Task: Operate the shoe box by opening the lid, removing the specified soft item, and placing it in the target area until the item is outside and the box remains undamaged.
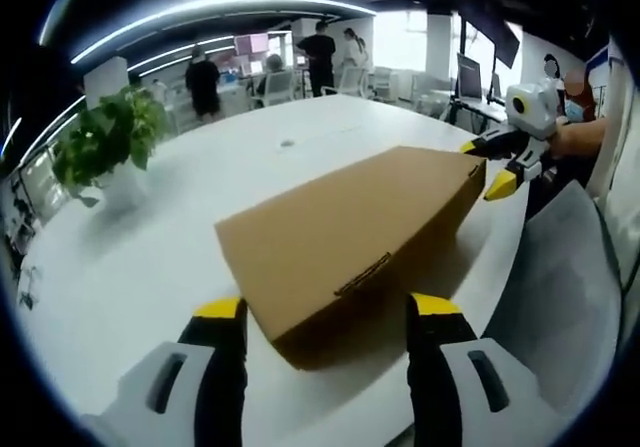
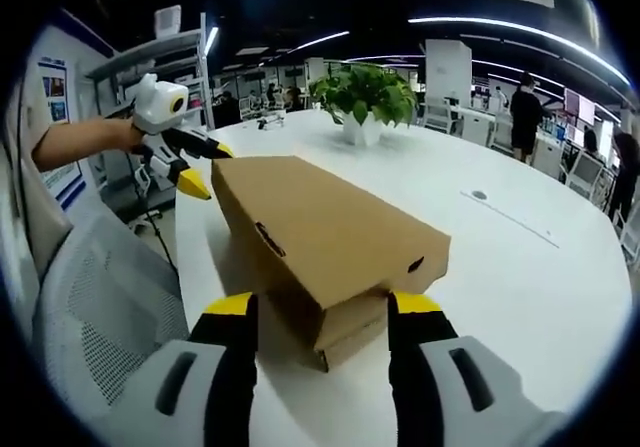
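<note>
- Left gripper view looks along the left tool (image 1: 325,312), which is spread wide with nothing between its tips. The shoe box (image 1: 350,237) lies flat on the white table (image 1: 150,257), and one end of it sits just ahead of the tips.
- Right gripper view shows the right tool (image 2: 320,307), also spread wide and gripping nothing. The other end of the box is just ahead of it.
- The lid looks shut, so I think the step now is to open it. The soft item must be inside, hidden.
- To do it well, one tool should hold the bottom part of the box still. The other tool should catch the lid edge and lift slowly and straight, so the cardboard does not bend or rip.
- Right gripper view shows the lid edge hanging over the bottom part at this end, which seems a good spot to lift. It also shows a small hole (image 2: 415,264) in the lid's end and a slot (image 2: 269,239) along the side.
- Left gripper view shows a slot (image 1: 362,274) near its tool, but the end of the box is in shadow, so I cannot be sure where the lid stops.
- Each view shows the other tool at the far end of the box, jaws apart.
- A plant (image 1: 105,142) stands well beyond the box.
</note>
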`<state>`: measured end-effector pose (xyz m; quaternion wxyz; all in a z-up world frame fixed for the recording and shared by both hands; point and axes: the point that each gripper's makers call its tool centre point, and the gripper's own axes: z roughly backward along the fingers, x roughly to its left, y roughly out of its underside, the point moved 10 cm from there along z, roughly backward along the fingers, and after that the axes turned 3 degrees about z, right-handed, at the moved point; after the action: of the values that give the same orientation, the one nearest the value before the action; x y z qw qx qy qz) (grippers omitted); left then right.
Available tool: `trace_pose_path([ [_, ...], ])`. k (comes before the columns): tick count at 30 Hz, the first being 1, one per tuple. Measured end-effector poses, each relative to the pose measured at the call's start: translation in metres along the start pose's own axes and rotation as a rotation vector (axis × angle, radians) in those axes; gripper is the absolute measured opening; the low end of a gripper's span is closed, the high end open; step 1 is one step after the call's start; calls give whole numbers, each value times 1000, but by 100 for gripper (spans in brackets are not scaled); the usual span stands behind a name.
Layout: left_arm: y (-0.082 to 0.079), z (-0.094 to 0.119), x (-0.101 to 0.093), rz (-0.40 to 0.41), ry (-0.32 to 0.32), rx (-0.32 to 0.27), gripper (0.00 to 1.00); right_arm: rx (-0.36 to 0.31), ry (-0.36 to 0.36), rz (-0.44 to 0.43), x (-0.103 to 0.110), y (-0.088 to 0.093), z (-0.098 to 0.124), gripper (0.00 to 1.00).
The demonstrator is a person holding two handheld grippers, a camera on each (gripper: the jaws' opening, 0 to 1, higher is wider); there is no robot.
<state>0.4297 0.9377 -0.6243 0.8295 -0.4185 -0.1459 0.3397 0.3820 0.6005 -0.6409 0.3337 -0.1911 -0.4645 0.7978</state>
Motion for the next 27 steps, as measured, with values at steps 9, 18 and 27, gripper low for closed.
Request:
trace_pose_path([
  [9, -14, 6, 1, 18, -13, -72, 69, -23, 21, 49, -3, -13, 6, 46],
  [18, -28, 10, 3, 20, -23, -123, 70, -60, 41, 53, -8, -26, 10, 46],
  [27, -42, 10, 11, -2, -47, -140, 65, -91, 79, 42, -18, -36, 12, 39],
])
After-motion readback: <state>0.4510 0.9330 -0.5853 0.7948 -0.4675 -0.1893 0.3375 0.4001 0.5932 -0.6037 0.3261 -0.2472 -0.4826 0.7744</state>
